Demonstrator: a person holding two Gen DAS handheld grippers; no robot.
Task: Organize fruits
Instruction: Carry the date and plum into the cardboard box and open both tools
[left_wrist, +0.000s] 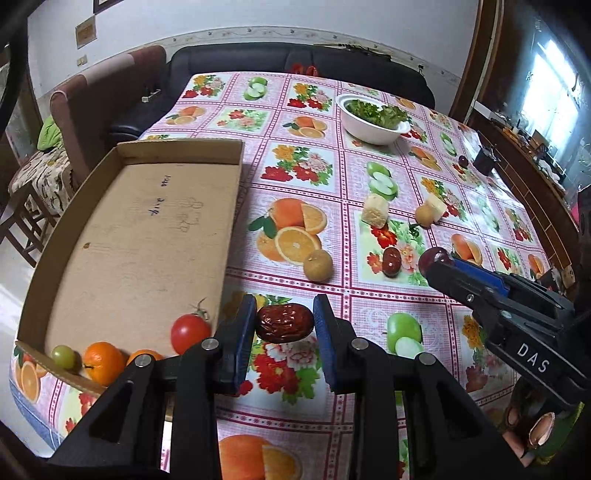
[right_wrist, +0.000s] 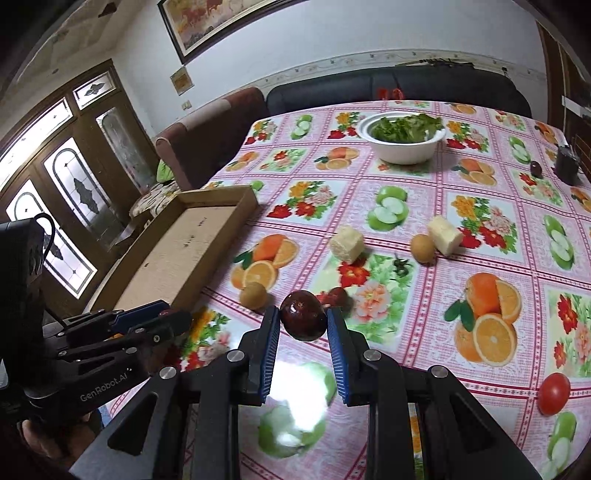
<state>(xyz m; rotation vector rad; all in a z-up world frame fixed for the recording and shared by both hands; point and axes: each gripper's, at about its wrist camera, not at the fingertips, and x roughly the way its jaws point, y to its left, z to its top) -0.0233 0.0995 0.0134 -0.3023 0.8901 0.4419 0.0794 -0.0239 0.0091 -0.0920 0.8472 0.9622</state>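
My left gripper (left_wrist: 284, 321) is shut on a wrinkled red date (left_wrist: 283, 322), held above the cloth beside the cardboard tray (left_wrist: 147, 229). The tray holds a tomato (left_wrist: 190, 333), two oranges (left_wrist: 103, 362) and a green grape (left_wrist: 63, 356) at its near end. My right gripper (right_wrist: 303, 321) is shut on a dark purple plum (right_wrist: 303, 320); it also shows in the left wrist view (left_wrist: 437, 263). On the cloth lie a second date (left_wrist: 391, 261), a yellow-brown round fruit (left_wrist: 317, 265), another (right_wrist: 423, 248), and a tomato (right_wrist: 553, 393).
Two pale corn-like chunks (right_wrist: 346, 244) (right_wrist: 445, 234) lie mid-table. A white bowl of greens (right_wrist: 402, 138) stands at the back. A dark fruit (right_wrist: 536, 169) and a black object (right_wrist: 568, 164) sit far right. Sofas stand behind the table.
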